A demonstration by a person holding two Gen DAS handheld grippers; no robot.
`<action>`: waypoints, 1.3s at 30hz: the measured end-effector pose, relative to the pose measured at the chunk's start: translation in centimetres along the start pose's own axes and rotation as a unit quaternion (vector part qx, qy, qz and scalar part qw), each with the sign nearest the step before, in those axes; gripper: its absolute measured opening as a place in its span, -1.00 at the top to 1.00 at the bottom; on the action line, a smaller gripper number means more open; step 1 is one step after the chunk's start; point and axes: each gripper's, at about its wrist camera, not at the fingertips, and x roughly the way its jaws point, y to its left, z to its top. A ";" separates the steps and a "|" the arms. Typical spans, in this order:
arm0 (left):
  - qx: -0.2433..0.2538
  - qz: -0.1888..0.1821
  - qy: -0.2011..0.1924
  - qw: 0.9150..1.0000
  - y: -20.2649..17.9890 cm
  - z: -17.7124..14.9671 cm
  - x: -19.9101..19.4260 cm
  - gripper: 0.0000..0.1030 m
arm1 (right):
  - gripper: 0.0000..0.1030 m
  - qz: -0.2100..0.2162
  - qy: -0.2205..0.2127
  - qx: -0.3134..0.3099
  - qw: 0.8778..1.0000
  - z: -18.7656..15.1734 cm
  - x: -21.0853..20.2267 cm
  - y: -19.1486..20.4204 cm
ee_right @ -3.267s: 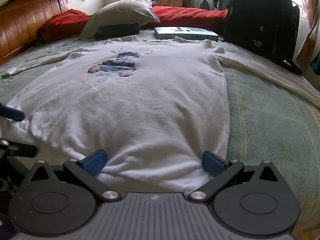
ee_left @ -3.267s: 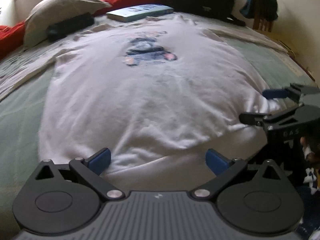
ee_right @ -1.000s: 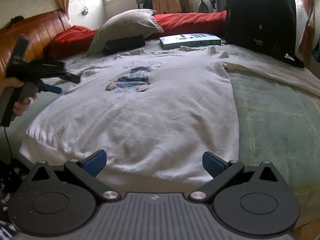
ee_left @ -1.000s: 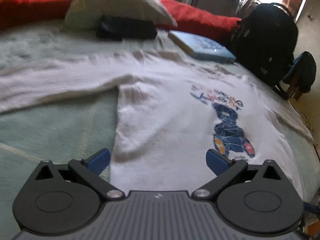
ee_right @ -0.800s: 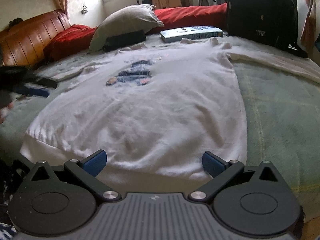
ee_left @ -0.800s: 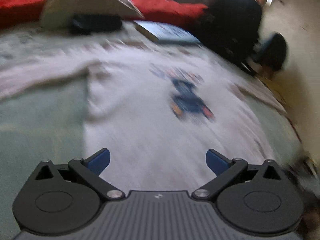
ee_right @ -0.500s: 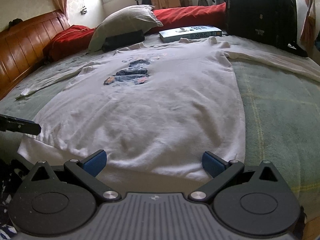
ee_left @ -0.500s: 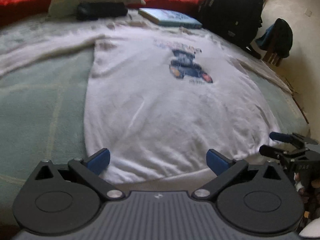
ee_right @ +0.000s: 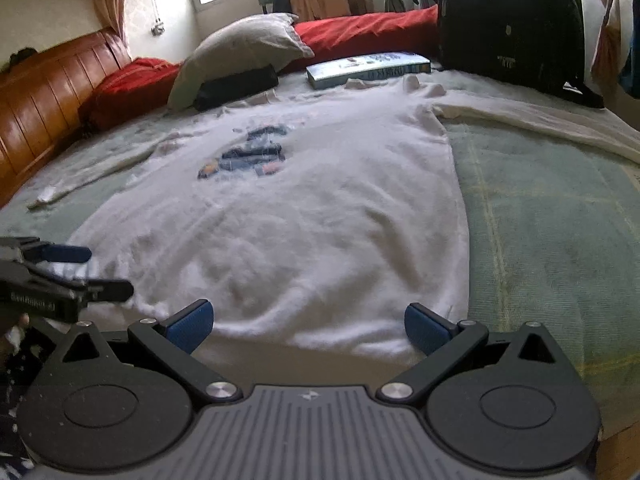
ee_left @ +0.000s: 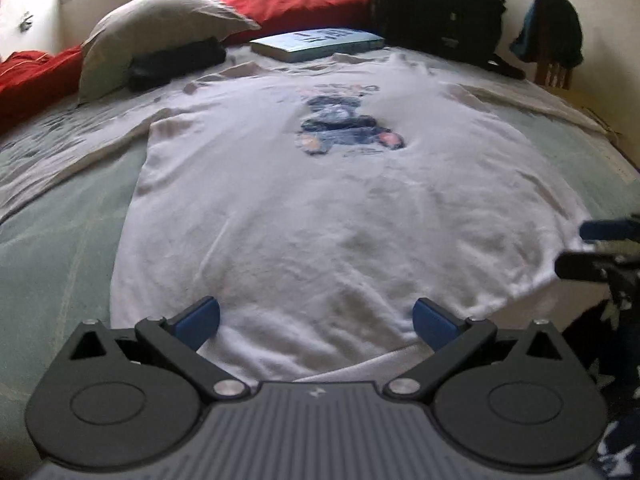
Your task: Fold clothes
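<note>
Left wrist view shows our left gripper (ee_left: 316, 322) released, its jaws wide apart over the hem of the white sweatshirt (ee_left: 320, 208); our right gripper (ee_right: 306, 322) hangs likewise released at the hem's other end; neither grips cloth. The sweatshirt lies flat, print up, on the green bed cover (ee_right: 552, 216), sleeves spread; its long axis runs from us toward the pillow (ee_right: 240, 52), collar far, hem near. We judge the fold not yet begun; next, both should pinch the hem corners.
</note>
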 end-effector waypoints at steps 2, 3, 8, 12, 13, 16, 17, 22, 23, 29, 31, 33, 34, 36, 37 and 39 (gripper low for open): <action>-0.014 -0.011 -0.019 1.000 0.4 0.6 -0.7 -0.98 | -1.00 -0.001 -0.012 0.001 1.000 0.5 -0.2 0.0; -0.021 -0.014 -0.025 0.999 0.6 0.9 -0.9 -0.98 | -1.00 0.000 -0.010 0.004 1.000 0.7 0.0 0.0; -0.035 -0.010 0.017 0.999 0.1 0.4 1.3 -0.98 | -1.00 -0.017 0.018 0.006 1.000 0.1 1.5 0.0; -0.010 0.004 0.009 1.000 -0.6 0.4 0.5 -0.98 | -1.00 -0.027 0.020 -0.015 0.999 -0.2 1.2 0.5; -0.007 0.011 0.005 1.000 -0.6 0.5 0.4 -0.98 | -1.00 -0.030 0.020 -0.015 0.999 0.0 1.1 0.6; -0.008 0.017 0.007 1.000 -0.4 0.2 0.5 -0.98 | -1.00 -0.026 0.004 -0.021 0.999 0.7 0.3 1.4; -0.014 0.012 0.012 1.000 -0.2 -0.1 0.7 -0.98 | -1.00 -0.024 -0.001 -0.028 0.999 0.9 0.1 1.7; -0.028 -0.007 0.022 0.999 0.9 0.2 -0.1 -0.98 | -1.00 -0.019 0.012 -0.030 0.999 1.1 0.5 2.3; -0.025 0.001 0.020 0.999 1.0 0.6 -0.2 -0.98 | -1.00 -0.019 0.012 -0.030 0.999 1.2 0.5 2.5; -0.029 -0.002 0.004 1.000 1.3 1.6 0.4 -0.98 | -1.00 -0.017 0.021 -0.038 0.999 1.3 1.3 3.4; -0.023 0.002 0.017 1.000 1.1 0.9 1.0 -0.98 | -1.00 -0.029 0.042 -0.045 0.998 0.9 2.1 3.5; -0.002 0.011 0.016 1.000 0.6 0.3 1.1 -0.98 | -1.00 -0.044 0.061 -0.056 0.996 0.3 3.0 3.5; 0.002 0.011 0.016 1.000 0.5 0.5 0.9 -0.98 | -1.00 -0.044 0.055 -0.062 0.996 0.1 2.8 3.6; -0.007 -0.003 0.005 1.000 0.9 0.9 0.5 -0.98 | -1.00 -0.044 0.054 -0.062 0.996 0.0 2.8 3.6; -0.013 -0.009 0.000 1.000 1.2 1.1 0.4 -0.98 | -1.00 -0.044 0.054 -0.062 0.996 0.0 2.8 3.6; -0.026 -0.012 0.002 1.000 1.6 1.2 0.9 -0.98 | -1.00 -0.045 0.051 -0.065 0.996 -0.2 2.7 3.6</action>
